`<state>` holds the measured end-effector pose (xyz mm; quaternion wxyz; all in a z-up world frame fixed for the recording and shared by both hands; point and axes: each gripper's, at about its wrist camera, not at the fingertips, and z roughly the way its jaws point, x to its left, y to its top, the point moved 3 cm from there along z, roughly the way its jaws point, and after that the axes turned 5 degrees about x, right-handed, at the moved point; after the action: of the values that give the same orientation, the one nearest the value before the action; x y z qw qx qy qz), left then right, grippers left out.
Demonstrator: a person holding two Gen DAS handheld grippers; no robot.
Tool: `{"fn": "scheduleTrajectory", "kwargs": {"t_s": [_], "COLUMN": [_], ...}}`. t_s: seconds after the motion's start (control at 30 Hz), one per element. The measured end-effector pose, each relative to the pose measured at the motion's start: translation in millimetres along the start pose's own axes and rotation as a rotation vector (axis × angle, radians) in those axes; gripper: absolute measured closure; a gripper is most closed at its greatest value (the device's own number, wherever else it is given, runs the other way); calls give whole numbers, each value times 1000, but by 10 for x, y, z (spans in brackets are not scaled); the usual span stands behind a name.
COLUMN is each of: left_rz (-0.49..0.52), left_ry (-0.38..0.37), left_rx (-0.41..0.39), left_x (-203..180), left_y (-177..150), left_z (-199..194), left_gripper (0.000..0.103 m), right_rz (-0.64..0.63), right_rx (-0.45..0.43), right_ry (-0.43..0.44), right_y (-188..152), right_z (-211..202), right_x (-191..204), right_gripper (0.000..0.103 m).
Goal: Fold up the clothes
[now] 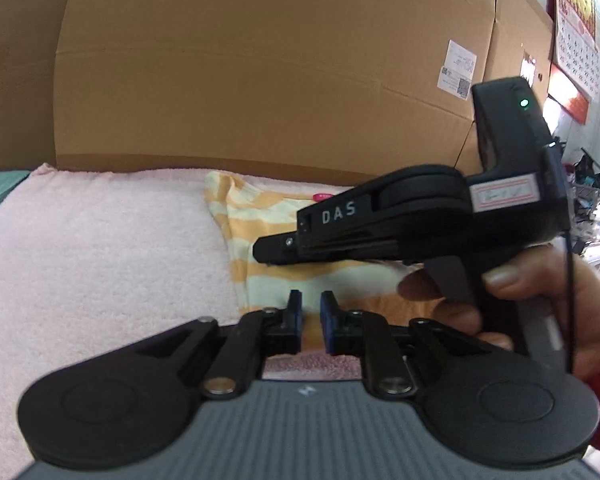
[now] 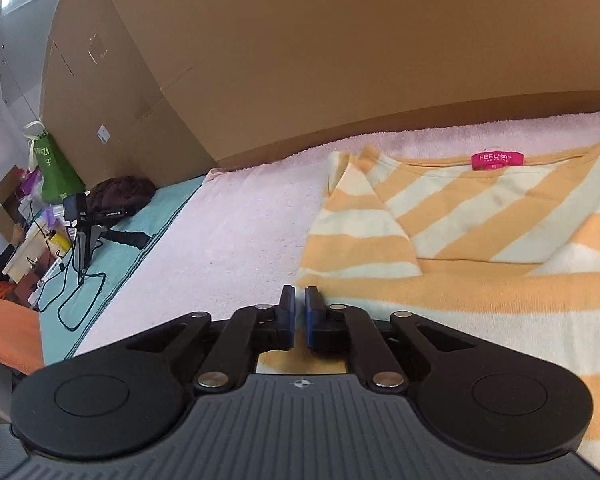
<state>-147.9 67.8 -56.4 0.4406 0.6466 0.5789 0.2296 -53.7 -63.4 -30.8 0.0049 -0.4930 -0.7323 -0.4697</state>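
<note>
The orange-and-cream striped shirt [image 2: 480,248] lies flat on the pink towel [image 2: 240,232], collar toward the cardboard wall. The right gripper [image 2: 300,300], pressed nearly together and empty, hovers at the shirt's left edge. The left gripper [image 1: 310,300], slightly parted and pinching nothing, hovers over its near hem.

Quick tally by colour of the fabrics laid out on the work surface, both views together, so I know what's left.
Orange-and-cream striped shirt: 1
Pink towel: 1
Teal cloth: 1
Dark brown bundle, sitting on the teal cloth: 1
Total: 4
</note>
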Motion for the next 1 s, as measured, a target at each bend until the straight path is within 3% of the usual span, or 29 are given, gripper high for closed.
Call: {"fn": "scheduleTrajectory", "kwargs": {"t_s": [0.03,0.1,0.17,0.3,0.4,0.53,0.6,0.77,0.83,0.93,1.0], "left_rz": [-15,-46,-32,7,-7,-44,-61,-62,-47,-1,13], "left_ry": [-25,-76,-88,-96,-78,-73,-87,-102,-97,-67,-57], "left_rx": [-2,-6,-13,-29,-46,-14,5,40,51,57,63], "left_x": [33,99,105,73,108,178,209,200,162,77,53], "left_y": [-12,-36,-69,-87,-49,-5,-17,-76,-105,-118,-117], "left_z": [-34,-103,-136,-152,-162,-77,-49,18,49,54,47], "left_gripper": [69,64,64,61,49,44,44,45,45,44,43], "right_rz": [0,-32,-103,-240,-305,-391,-430,-419,-436,-443,-363], "right_rx": [-16,-66,-17,96,150,170,147,45,59,49,37], "right_ry": [8,27,3,-36,-17,-64,-47,122,0,-75,-24], "right_y": [31,103,159,199,210,180,152,146,124,58,116], "right_z": [-63,-235,-195,70,210,297,216,-17,157,353,260], "right_x": [20,53,82,107,142,211,248,332,309,212,169], "right_gripper": [91,90,89,76,64,88,93,93,93,91,84]}}
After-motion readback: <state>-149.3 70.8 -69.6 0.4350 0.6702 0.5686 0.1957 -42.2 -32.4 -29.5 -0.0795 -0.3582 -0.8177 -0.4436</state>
